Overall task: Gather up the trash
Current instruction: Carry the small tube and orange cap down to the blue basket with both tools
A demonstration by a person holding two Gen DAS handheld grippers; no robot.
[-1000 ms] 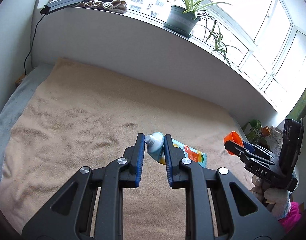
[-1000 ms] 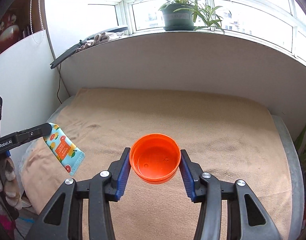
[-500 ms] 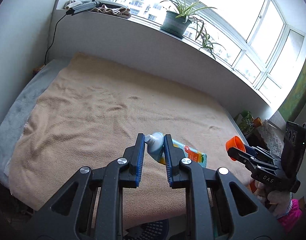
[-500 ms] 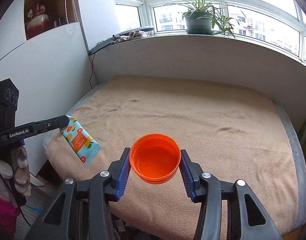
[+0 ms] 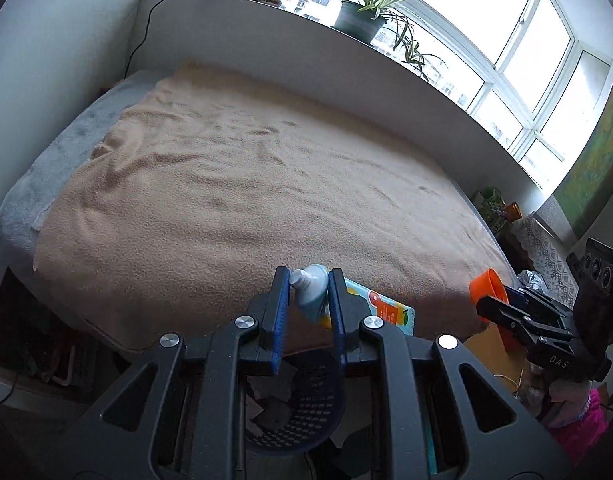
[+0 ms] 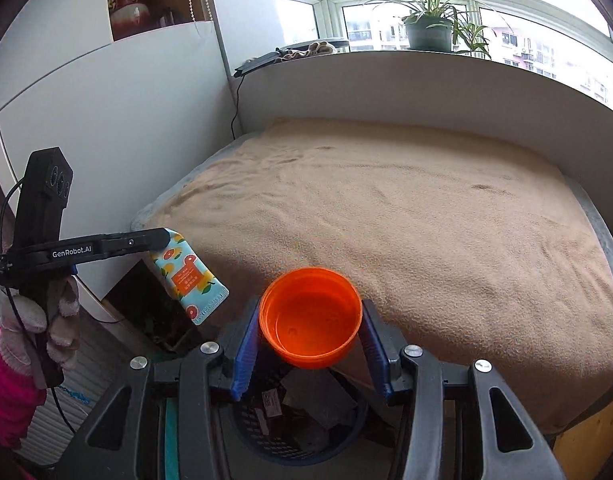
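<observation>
My left gripper (image 5: 305, 285) is shut on a light blue tube with orange fruit print (image 5: 312, 294), gripped near its white cap; the tube also shows hanging in the right wrist view (image 6: 186, 276). My right gripper (image 6: 311, 322) is shut on an orange plastic cup (image 6: 310, 316), open side toward the camera; the cup also shows in the left wrist view (image 5: 486, 288). Both grippers are past the bed's front edge, above a dark blue mesh trash basket (image 5: 306, 404) on the floor, which also shows in the right wrist view (image 6: 302, 428) and holds dark scraps.
A bed with a tan blanket (image 5: 242, 184) fills the middle. A grey ledge behind it carries a potted plant (image 6: 428, 32) and a cloth. A white cabinet wall (image 6: 106, 128) stands at the left. A yellow-wood piece (image 6: 586, 436) is at the lower right.
Both grippers have drawn back from over the bed, past its front edge, with tube and cup still held. The trash basket has come into view beneath them.
</observation>
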